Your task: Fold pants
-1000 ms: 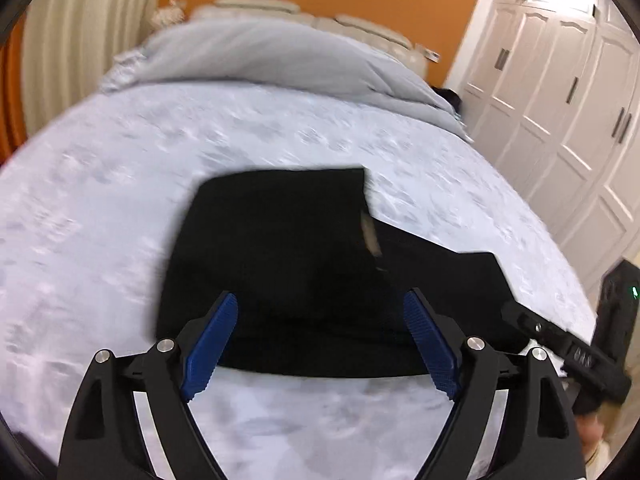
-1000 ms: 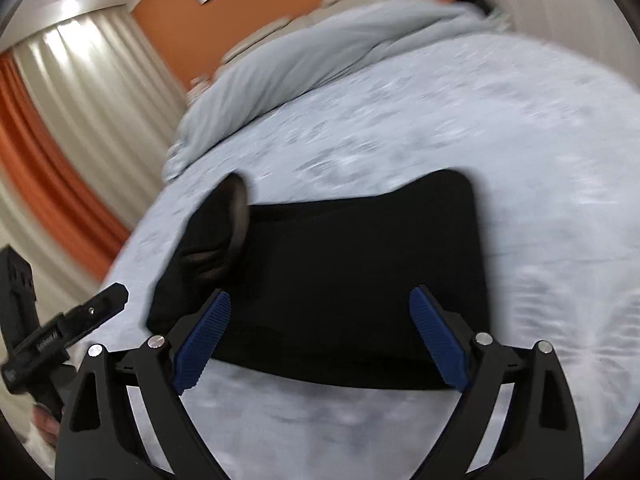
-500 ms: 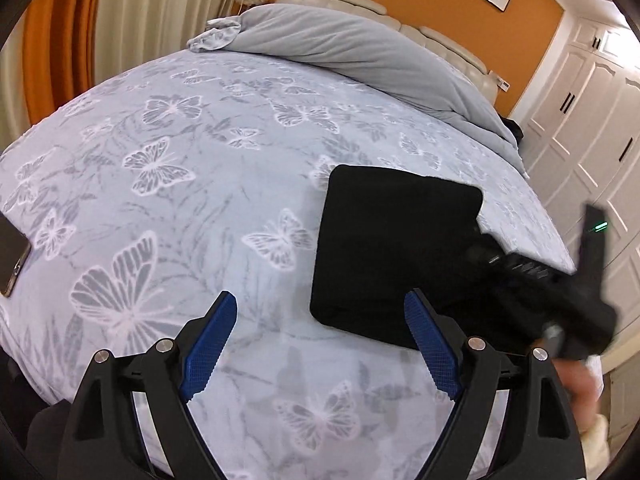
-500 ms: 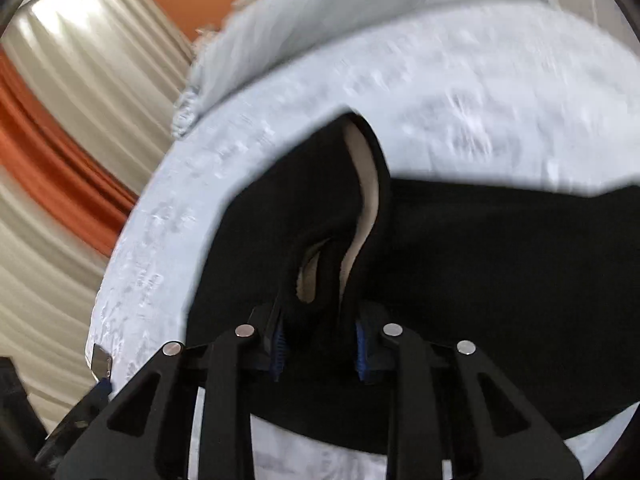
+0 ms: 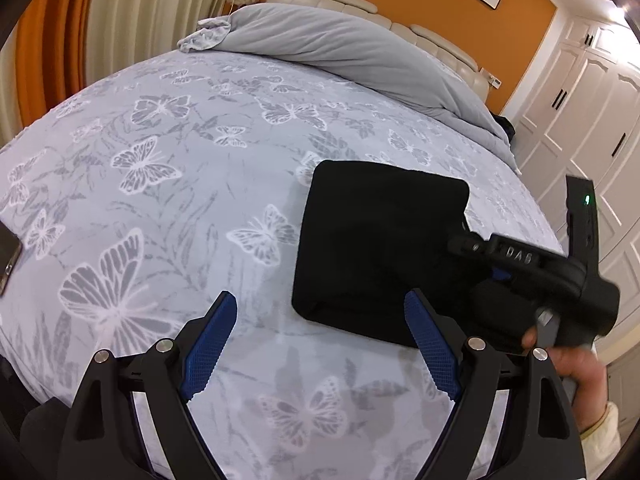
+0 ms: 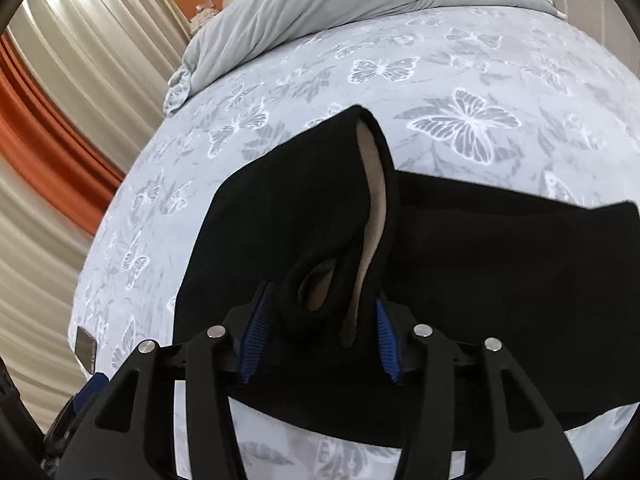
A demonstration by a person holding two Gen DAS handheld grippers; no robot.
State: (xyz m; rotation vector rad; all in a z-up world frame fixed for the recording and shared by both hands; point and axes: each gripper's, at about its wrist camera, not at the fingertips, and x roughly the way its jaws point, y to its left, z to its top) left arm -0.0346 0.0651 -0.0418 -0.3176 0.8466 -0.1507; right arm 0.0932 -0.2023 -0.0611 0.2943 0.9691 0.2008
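Right wrist view: right gripper pinches a bunched fold of the black pants on the bed; left gripper, spread, hovers near-left of them.

Two wrist views, shared black pants on bed

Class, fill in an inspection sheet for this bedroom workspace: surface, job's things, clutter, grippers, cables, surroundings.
Surface: bed sheet with butterfly print.
Job's things: black pants folded on the sheet, one bunched part lifted.
Clutter: phone at the bed's left edge; grey duvet heaped near the headboard.
Grippers: left gripper open, holding nothing; right gripper shut on the pants.
Cables: nothing seen.
Surroundings: orange wall, curtains, white wardrobe.
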